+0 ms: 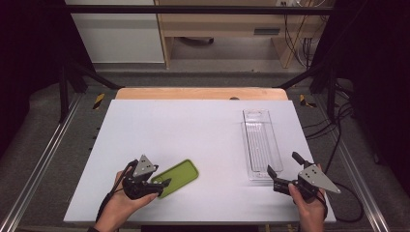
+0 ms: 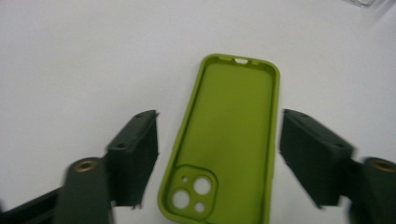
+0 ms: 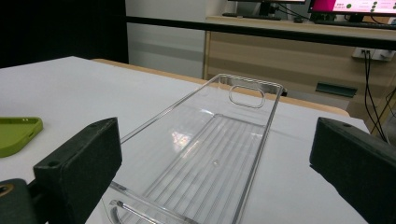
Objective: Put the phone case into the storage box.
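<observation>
green phone case [image 2: 224, 140] cropped below, tray [image 3: 205, 154] cropped below

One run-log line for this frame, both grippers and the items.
left gripper: open, astride green case | right gripper: open, at clear tray near end | case flat on table, inside up

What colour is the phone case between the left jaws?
Lime green; the phone case shows best in the left gripper view.

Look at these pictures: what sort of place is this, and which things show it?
Probably a lab or workshop test bench: a white table inside a black metal frame, loose cables by wooden desks, and monitors behind.
</observation>
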Motion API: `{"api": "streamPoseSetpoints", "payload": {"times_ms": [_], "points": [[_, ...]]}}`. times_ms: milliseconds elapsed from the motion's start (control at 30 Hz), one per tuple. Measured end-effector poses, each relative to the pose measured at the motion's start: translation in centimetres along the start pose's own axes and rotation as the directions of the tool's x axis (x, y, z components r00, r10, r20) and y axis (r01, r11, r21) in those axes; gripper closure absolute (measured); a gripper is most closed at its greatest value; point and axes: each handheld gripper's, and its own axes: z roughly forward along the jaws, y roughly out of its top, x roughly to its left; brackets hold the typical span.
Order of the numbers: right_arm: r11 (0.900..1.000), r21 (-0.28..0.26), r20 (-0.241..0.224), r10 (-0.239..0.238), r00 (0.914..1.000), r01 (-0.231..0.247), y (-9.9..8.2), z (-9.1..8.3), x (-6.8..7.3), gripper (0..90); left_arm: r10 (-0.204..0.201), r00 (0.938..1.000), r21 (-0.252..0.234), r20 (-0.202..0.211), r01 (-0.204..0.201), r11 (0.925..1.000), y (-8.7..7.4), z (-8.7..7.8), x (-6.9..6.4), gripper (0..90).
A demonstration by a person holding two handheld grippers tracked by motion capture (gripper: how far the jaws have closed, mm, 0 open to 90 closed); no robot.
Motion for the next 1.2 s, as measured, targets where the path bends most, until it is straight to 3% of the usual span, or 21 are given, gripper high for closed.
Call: {"api": "streamPoseSetpoints", "payload": {"times_ms": [67, 233, 400, 700, 967, 1067, 1200], "points": [[0.9999, -0.002, -0.002, 0.011, 0.9999, -0.011, 0.0, 0.0, 0.0, 2.6, 0.008, 1.0, 0.012, 0.005, -0.008, 0.9999, -0.2, 0.4, 0.1, 11.8], [0.9998, -0.002, -0.01, 0.019, 0.9998, -0.019, 0.0, 0.0, 0.1, 2.7, 0.027, 0.9995, 0.058, 0.019, -0.028, 0.9979, -1.3, 1.5, 0.2, 6.7], [0.9998, -0.004, -0.009, 0.018, 0.9998, -0.018, 0.0, 0.0, 0.0, 2.7, 0.007, 0.9988, 0.095, 0.049, -0.012, 0.9954, -2.3, 2.6, 0.4, 6.0], [0.9998, -0.002, -0.008, 0.019, 0.9998, -0.019, 0.0, 0.0, 0.0, 2.7, 0.012, 0.9967, 0.126, 0.08, -0.022, 0.9918, -3.0, 3.2, 0.5, 6.0], [0.9998, -0.001, -0.008, 0.018, 0.9998, -0.018, 0.0, 0.0, 0.0, 2.7, 0.017, 0.996, 0.145, 0.087, -0.029, 0.9891, -3.5, 3.6, 0.6, 7.9], [0.9999, -0.001, -0.008, 0.015, 0.9999, -0.015, 0.0, 0.0, 0.0, 2.7, 0.002, 0.9963, 0.14, 0.086, -0.014, 0.9901, -3.5, 3.6, 0.7, 9.2], [0.9999, -0.001, -0.011, 0.012, 0.9999, -0.012, -0.1, 0.0, 0.0, 2.7, 0.027, 0.9961, 0.148, 0.084, -0.039, 0.9882, -3.5, 3.5, 0.6, 11.4]]}}
